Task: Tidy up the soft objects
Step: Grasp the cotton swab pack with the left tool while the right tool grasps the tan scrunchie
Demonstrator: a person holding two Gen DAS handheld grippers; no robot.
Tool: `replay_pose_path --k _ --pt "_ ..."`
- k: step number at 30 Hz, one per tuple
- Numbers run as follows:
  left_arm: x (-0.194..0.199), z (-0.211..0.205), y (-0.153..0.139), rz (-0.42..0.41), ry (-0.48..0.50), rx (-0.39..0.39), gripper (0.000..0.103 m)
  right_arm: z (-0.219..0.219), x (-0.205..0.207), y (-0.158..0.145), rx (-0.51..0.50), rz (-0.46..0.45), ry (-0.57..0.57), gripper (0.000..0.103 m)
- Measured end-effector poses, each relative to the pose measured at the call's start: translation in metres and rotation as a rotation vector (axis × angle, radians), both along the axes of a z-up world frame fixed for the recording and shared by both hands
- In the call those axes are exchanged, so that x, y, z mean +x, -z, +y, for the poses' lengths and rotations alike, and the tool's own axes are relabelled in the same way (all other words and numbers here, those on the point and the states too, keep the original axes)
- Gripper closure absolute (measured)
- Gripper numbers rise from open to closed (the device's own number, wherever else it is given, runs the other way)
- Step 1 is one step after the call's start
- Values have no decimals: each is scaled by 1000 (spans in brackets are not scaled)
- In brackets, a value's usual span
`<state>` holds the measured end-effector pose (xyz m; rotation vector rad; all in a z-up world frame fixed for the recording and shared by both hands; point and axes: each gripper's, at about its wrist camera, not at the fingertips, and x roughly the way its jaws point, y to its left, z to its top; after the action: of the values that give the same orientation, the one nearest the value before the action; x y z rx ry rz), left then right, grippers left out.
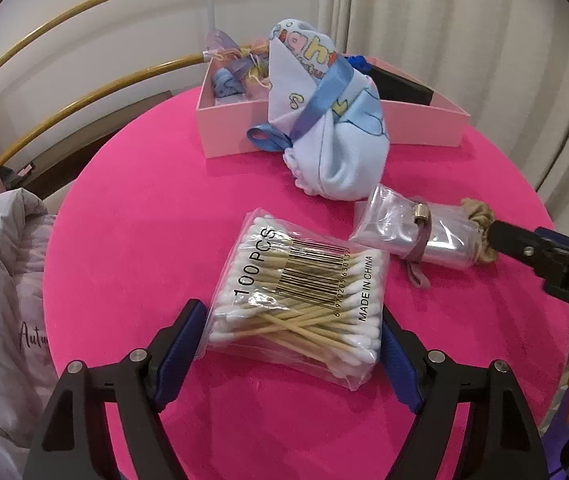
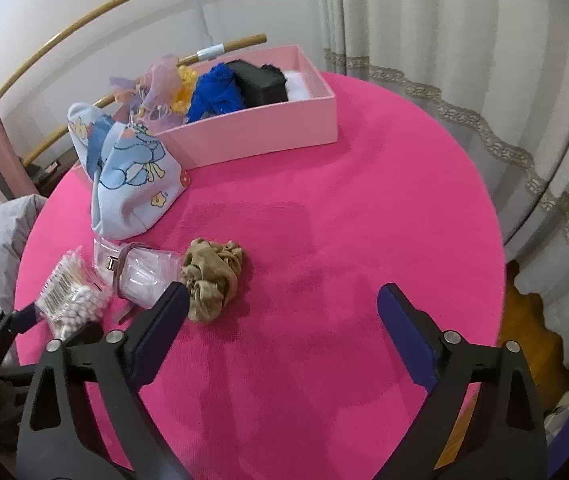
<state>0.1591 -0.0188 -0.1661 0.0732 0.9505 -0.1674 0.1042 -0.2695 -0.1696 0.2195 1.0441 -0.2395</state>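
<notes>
A clear bag of cotton swabs (image 1: pixel 300 300) lies flat on the round pink table (image 1: pixel 144 220). It sits between the fingers of my left gripper (image 1: pixel 290 316), whose pads stand at its sides without squeezing it. My right gripper (image 2: pixel 284 292) is open over bare table. A tan scrunchie (image 2: pixel 214 278) lies just inside its left fingertip (image 2: pixel 176 296). A clear packet with a mauve buckled strap (image 1: pixel 412 232) lies between the swabs and the scrunchie. Behind them a light-blue cloth bundle tied with blue ribbon (image 1: pixel 324 120) leans against the pink box (image 2: pixel 264 128).
The pink box holds a blue fluffy item (image 2: pixel 216 92), a black item (image 2: pixel 262 80) and lilac and yellow pieces. Curved wooden rails (image 1: pixel 84 20) and curtains (image 2: pixel 444 40) stand behind the table. A grey padded cloth (image 1: pixel 0 280) lies off the left edge.
</notes>
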Motion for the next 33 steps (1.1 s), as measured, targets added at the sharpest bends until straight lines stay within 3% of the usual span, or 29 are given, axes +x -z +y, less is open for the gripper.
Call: replay_pose_path --k 11,13,15,21,33 --pt "7 7 2 -29 -27 29 23 20 24 16 -38 12 -79 33" --pt "8 8 3 -32 -33 29 22 23 24 15 -34 5 -94 46" --pt "9 8 3 -34 -35 27 24 22 25 14 -21 -4 -99 78" --pt "7 17 -1 -30 -36 4 37 16 19 12 11 -28 -83 83" --pt "1 23 -10 -34 -70 11 39 7 3 -4 15 -55 -57 83"
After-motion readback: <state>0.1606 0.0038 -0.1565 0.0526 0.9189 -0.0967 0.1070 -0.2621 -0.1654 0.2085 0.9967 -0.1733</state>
